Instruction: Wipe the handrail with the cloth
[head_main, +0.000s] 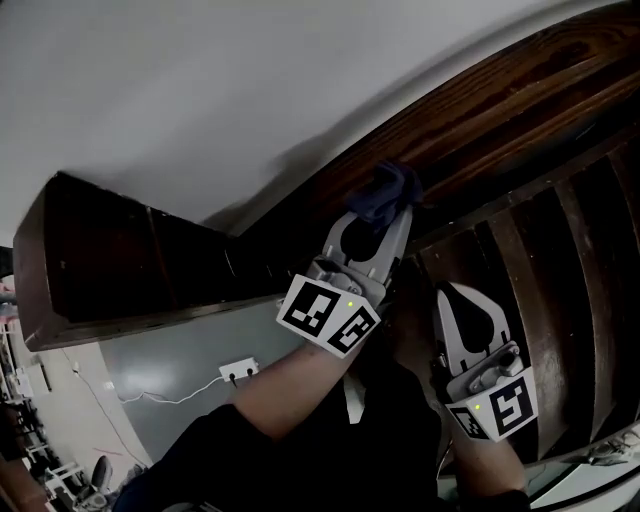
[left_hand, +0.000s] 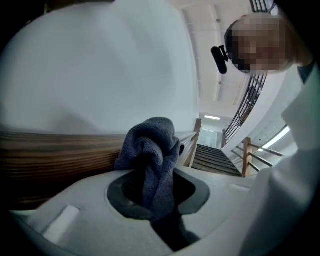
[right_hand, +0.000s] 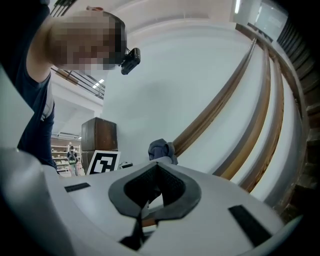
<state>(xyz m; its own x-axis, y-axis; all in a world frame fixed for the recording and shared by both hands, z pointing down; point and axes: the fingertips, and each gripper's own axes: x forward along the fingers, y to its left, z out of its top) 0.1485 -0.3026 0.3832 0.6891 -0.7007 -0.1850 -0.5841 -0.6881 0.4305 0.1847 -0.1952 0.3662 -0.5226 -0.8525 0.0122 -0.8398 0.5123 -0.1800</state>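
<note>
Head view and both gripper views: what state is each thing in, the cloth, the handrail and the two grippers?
Cloth: bunched up, clamped in the left gripper, up against the handrail.
Handrail: dark wood, with the cloth at its lower edge.
Left gripper: shut on the cloth.
Right gripper: shut, empty, held apart from the cloth.

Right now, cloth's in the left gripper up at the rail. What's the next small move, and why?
Probably slide the left gripper along the handrail with the cloth pressed to the wood. The cloth is clamped in its jaws and appears bunched against the rail. The right gripper hangs lower, shut and empty, so nothing seems to need setting up first.
</note>
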